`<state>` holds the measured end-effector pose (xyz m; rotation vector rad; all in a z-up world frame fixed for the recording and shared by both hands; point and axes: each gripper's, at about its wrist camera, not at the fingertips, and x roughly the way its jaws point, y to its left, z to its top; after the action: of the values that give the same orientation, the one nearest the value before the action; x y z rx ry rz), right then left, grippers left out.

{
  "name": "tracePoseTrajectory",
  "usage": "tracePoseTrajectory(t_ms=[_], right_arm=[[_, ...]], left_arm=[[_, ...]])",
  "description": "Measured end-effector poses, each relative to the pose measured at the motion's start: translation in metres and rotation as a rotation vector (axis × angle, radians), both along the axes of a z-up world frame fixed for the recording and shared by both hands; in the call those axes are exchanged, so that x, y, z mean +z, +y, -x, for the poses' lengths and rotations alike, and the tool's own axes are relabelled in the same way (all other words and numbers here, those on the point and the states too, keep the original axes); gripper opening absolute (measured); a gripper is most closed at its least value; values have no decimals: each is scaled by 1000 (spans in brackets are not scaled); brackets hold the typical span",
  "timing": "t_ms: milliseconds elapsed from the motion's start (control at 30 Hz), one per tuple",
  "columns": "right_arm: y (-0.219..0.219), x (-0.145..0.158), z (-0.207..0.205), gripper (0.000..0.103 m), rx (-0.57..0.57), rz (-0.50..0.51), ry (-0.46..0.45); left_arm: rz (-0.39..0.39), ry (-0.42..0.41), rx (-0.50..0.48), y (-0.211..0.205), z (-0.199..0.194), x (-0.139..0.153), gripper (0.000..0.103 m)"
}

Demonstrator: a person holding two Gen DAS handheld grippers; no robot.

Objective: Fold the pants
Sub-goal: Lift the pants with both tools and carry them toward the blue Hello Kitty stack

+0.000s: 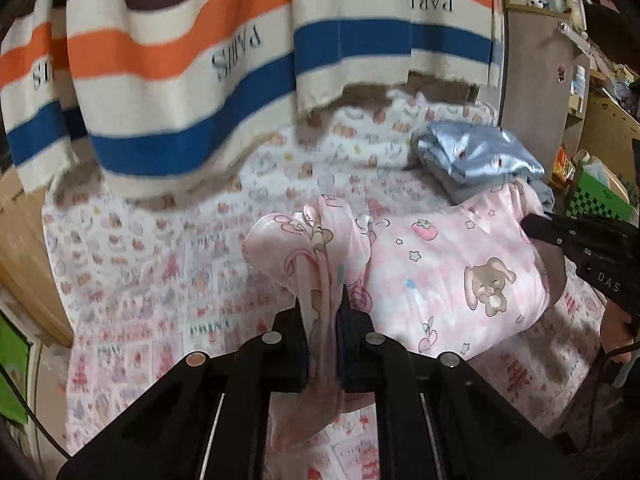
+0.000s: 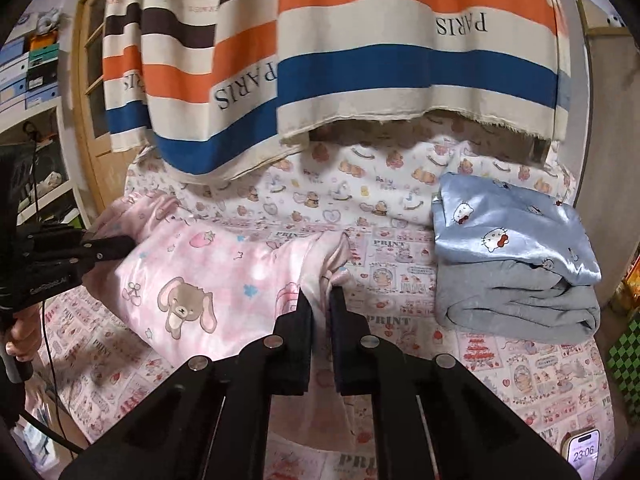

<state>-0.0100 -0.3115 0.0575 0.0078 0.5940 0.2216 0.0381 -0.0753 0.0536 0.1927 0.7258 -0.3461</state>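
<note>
Pink satin pants (image 1: 440,272) with bunny and strawberry prints are lifted off the printed bedsheet (image 1: 160,280), stretched between my two grippers. In the left wrist view my left gripper (image 1: 322,308) is shut on a bunched edge of the pants, and fabric hangs down between its fingers. My right gripper (image 1: 532,226) shows at the right edge, holding the other end. In the right wrist view my right gripper (image 2: 320,296) is shut on a gathered edge of the pants (image 2: 208,280). The left gripper (image 2: 128,246), held by a hand, pinches the far left end.
A folded blue cat-print satin garment (image 2: 512,232) lies on a folded grey one (image 2: 512,304) at the bed's right. A striped cloth (image 2: 400,60) hangs over the far side. A phone (image 2: 580,456) lies at the near right corner. A wooden door (image 2: 92,80) stands at the left.
</note>
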Motion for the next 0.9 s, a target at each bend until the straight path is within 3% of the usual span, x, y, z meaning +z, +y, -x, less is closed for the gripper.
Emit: tracePoseTrajectory(t_ms=[267,467,633,900], right_arm=[[20,-53,7,8,13,0,92],[14,-66,4,8,-13,10,94],[7,-60,7,8,-12,-12,83],[2,-25,15,8,-51,43,-27]], left_arm=[[9,88,46,8,12,-59,10],[-19,70,72,6,17,-70,10],[-6,66,60,5,14,-60,10],[10,-24,27,-10,14,-21,10]])
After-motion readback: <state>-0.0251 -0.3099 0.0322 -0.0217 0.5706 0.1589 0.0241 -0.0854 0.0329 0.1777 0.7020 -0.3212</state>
